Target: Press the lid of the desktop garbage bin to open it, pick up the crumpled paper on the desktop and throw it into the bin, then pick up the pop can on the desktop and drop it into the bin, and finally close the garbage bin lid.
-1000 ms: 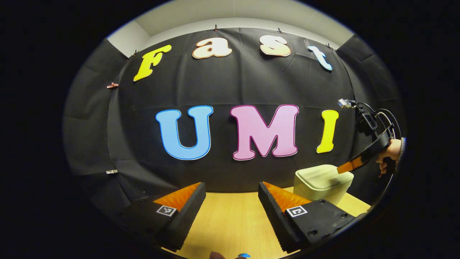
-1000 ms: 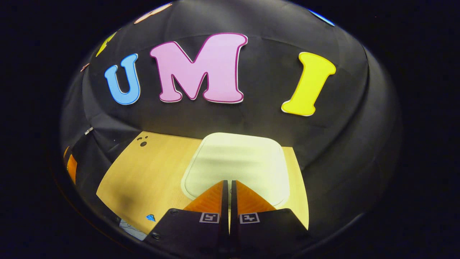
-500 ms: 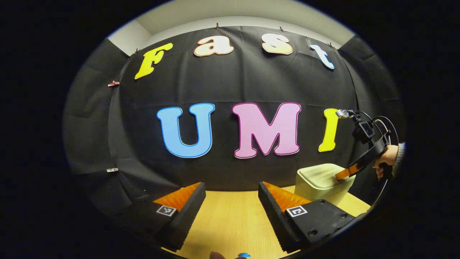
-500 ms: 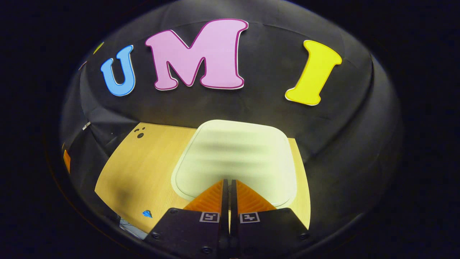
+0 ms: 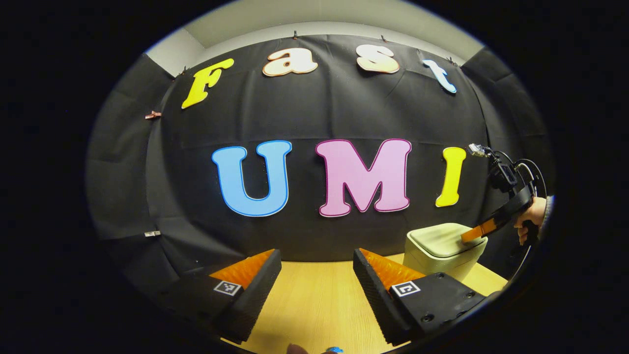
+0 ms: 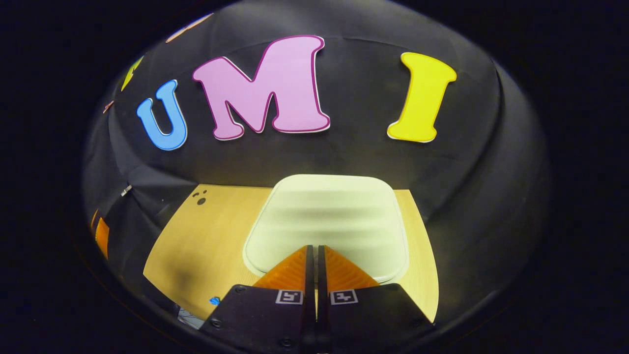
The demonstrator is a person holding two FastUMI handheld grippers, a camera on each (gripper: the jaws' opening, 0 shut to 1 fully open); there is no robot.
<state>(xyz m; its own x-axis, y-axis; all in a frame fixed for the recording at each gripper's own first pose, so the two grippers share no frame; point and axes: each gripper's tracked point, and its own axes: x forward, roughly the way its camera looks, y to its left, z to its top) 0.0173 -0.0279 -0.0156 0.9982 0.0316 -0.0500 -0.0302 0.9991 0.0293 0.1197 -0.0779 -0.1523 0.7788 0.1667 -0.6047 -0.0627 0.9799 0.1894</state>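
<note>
Cream plastic garbage bin on wooden desktop, directly ahead of right gripper; lid down. Right gripper fingers pressed together, tips at lid's near edge; contact uncertain. Left gripper fingers wide apart, nothing between, low over desktop, bin ahead to its right. Hand holds right gripper.

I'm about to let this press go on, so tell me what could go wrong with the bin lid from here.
1. The right gripper, fingers together, presses near the front edge of the bin lid; it could slip off.
2. The bin stands near the table's back corner and might slide or tip.
3. The lid looks closed; it may not have released.
</note>
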